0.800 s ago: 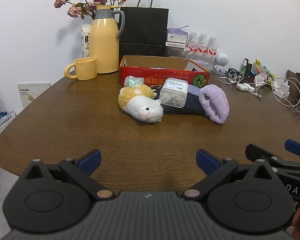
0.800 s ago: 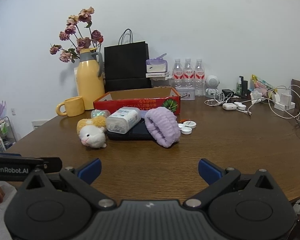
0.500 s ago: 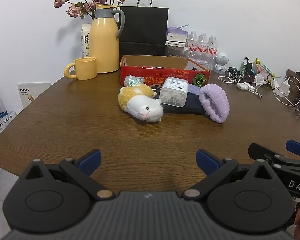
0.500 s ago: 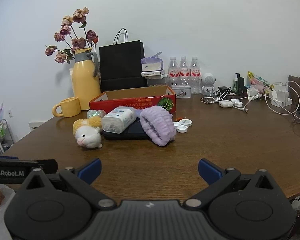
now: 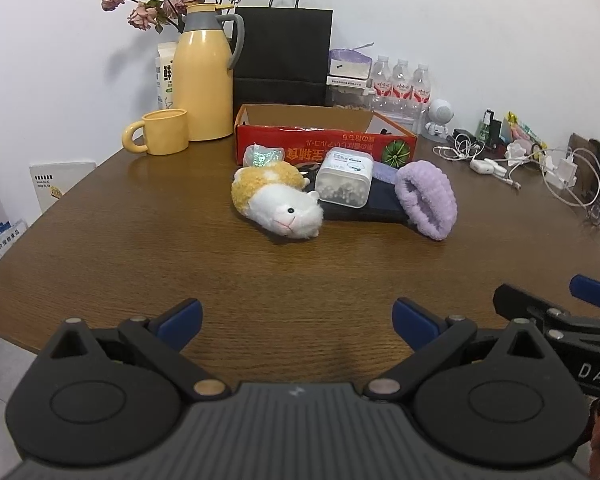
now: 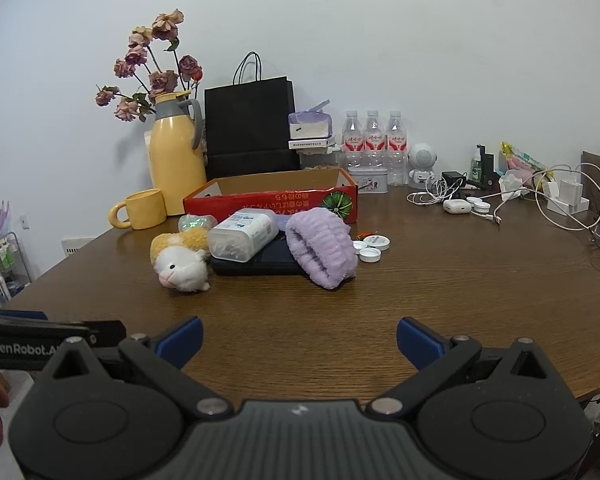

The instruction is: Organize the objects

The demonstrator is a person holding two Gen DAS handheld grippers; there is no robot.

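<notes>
Wooden table, plush hamster (yellow-and-white, lying flat), fluffy purple headband

- Left gripper: black ribbed body, two round discs, blue fingertip pads, silver pivot screws
- Right gripper: same build; white "GenRobot.AI" lettering at lower left of the frame

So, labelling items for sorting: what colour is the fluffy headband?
Pale purple, lilac. The headband shows best in the right wrist view.
</notes>
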